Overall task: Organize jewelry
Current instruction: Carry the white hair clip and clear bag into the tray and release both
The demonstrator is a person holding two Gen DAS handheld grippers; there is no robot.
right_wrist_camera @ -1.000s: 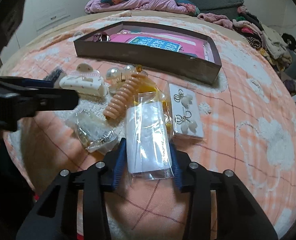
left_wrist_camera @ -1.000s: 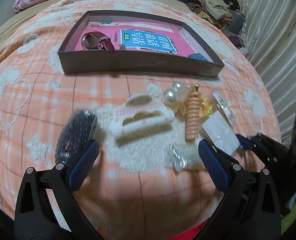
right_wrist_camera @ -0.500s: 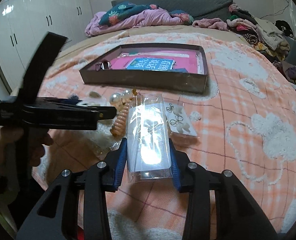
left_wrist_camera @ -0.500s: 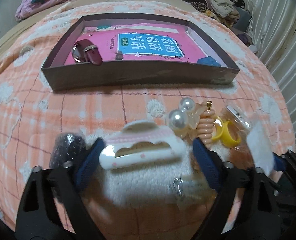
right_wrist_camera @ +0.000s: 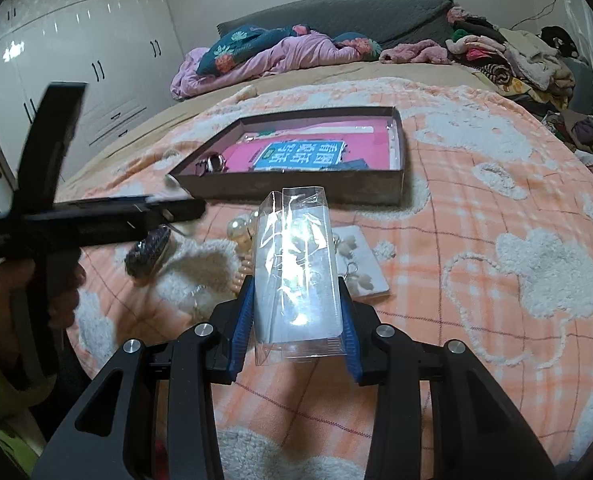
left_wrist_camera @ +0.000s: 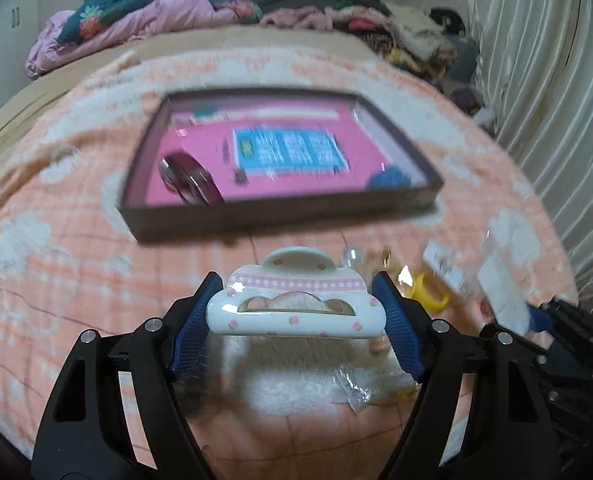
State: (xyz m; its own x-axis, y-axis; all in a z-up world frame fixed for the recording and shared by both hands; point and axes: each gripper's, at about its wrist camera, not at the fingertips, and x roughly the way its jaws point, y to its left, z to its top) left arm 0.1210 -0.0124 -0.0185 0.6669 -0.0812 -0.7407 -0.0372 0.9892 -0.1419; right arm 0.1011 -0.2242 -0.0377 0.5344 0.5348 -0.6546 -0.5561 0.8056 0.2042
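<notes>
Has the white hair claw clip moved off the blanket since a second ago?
Yes. The hair claw clip is lifted off the blanket, between the closing left gripper pads.

This is a bedroom in a home. Ahead of the grippers spreads a bed [right_wrist_camera: 476, 208] under a peach checked blanket with fluffy white cloud shapes. Beyond it, a padded grey headboard [right_wrist_camera: 336, 12] stands against the wall, with a rumpled pink and floral quilt [right_wrist_camera: 264, 56] heaped before it. Loose clothes [right_wrist_camera: 516, 60] pile up far right. White wardrobe doors [right_wrist_camera: 76, 52] fill the wall to the left, and a pale pleated curtain [left_wrist_camera: 544, 92] hangs on the right.
</notes>
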